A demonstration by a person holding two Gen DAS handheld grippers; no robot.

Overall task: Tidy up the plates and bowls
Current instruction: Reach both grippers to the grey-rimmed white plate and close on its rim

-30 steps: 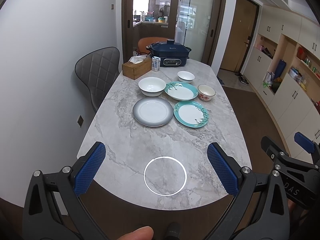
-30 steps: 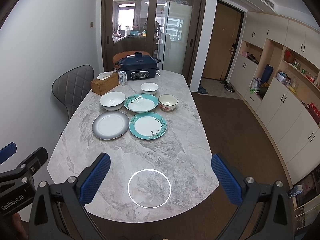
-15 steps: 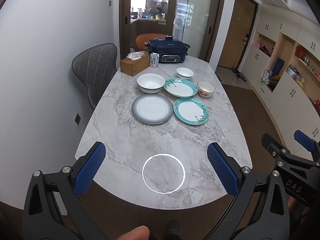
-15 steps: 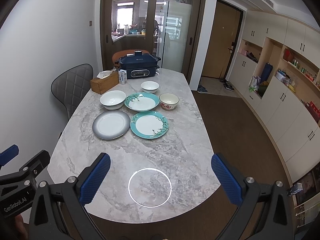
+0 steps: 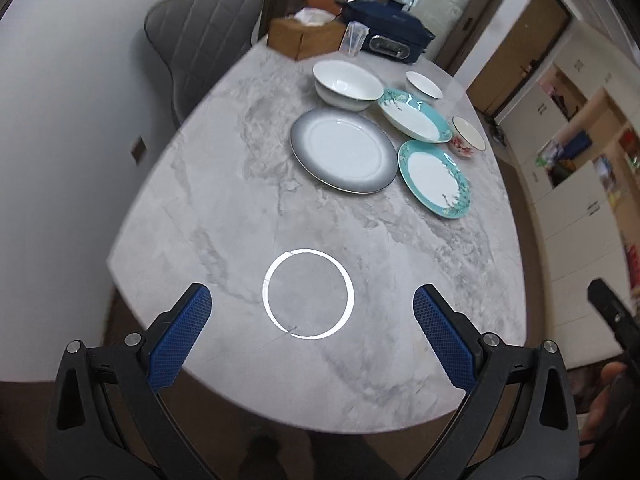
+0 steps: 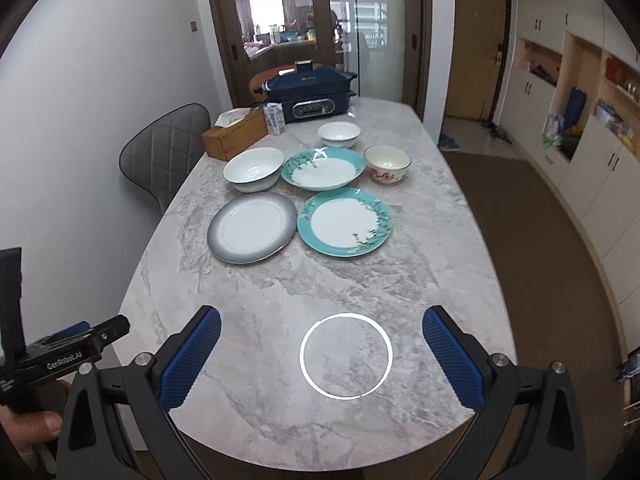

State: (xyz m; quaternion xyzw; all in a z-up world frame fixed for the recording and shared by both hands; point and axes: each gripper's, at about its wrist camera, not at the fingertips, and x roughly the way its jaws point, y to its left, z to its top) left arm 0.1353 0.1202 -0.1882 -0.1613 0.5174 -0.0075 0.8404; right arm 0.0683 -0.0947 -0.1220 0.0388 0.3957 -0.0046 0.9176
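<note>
On the marble table (image 6: 360,280) lie a grey-rimmed plate (image 6: 253,233) (image 5: 346,149), a flat teal plate (image 6: 344,222) (image 5: 435,178) and a deeper teal plate (image 6: 323,169) (image 5: 415,114). Behind them stand a large white bowl (image 6: 253,170) (image 5: 347,84), a small white bowl (image 6: 339,134) (image 5: 424,84) and a floral bowl (image 6: 387,164) (image 5: 467,142). My left gripper (image 5: 312,332) and right gripper (image 6: 322,356) hang open over the table's near end, well short of the dishes, holding nothing.
A blue electric cooker (image 6: 310,90), a tissue box (image 6: 234,136) and a small carton (image 6: 274,118) stand at the far end. A grey chair (image 6: 168,152) is at the left side, cabinets (image 6: 580,140) line the right wall. A bright ring of light (image 6: 346,356) shows on the marble.
Both grippers have moved forward and lower over the table's near end; the left view has tilted down and rolled. Dishes have not moved.
</note>
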